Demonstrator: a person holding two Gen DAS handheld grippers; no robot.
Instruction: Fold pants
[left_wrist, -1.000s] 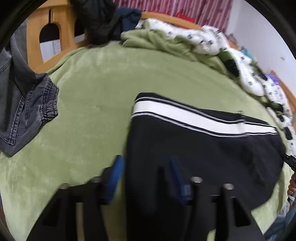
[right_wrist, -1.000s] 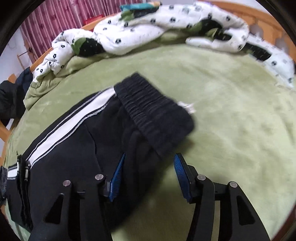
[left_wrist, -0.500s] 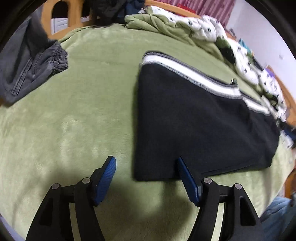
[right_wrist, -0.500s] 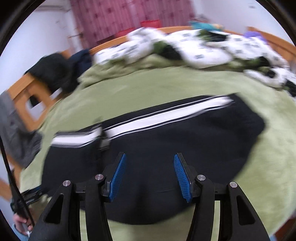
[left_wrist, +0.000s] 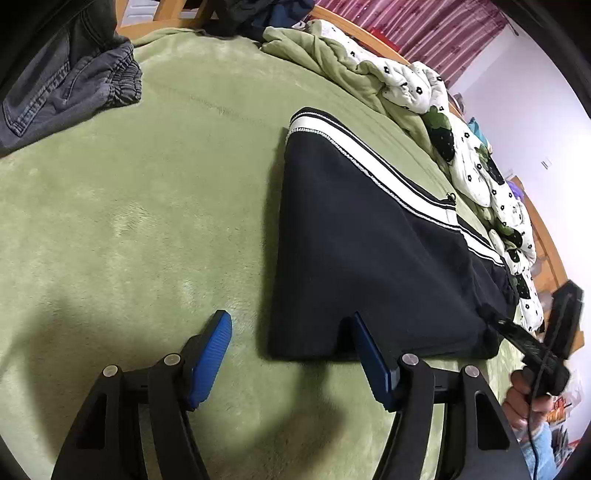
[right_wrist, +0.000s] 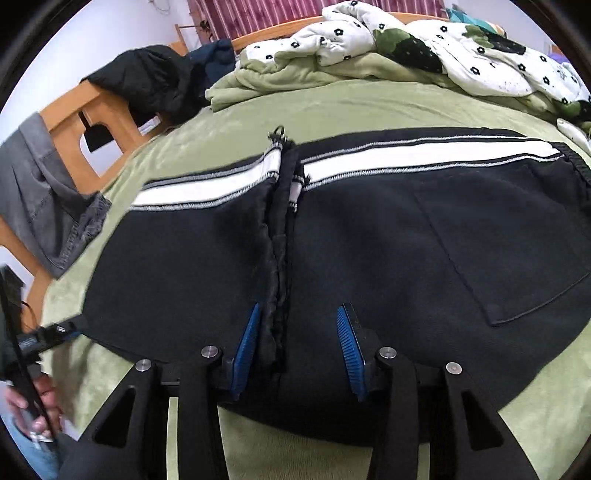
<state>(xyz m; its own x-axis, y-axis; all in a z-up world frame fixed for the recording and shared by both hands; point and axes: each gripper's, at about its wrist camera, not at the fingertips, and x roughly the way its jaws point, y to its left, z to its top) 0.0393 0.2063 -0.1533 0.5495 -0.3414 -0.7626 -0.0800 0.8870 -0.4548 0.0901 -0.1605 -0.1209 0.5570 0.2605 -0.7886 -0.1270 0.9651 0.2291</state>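
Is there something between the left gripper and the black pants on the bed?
Nothing visible. The left gripper, open, is at the near corner of the black pants; only bare green blanket lies there.

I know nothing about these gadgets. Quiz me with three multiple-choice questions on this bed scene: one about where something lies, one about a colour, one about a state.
1. Where do the grey jeans lie?
A. on the black pants
B. at the blanket's edge by the wooden bed frame
C. on the floor

2. What colour is the black pants' side stripe?
A. red
B. white
C. yellow

3. How is the left gripper?
A. open, holding nothing
B. shut on the pants
C. shut on the jeans

Answers: 1 B, they rest apart from the pants, near the bed frame. 2 B, a white band runs along the pants. 3 A, its blue pads stand wide apart over the green blanket.
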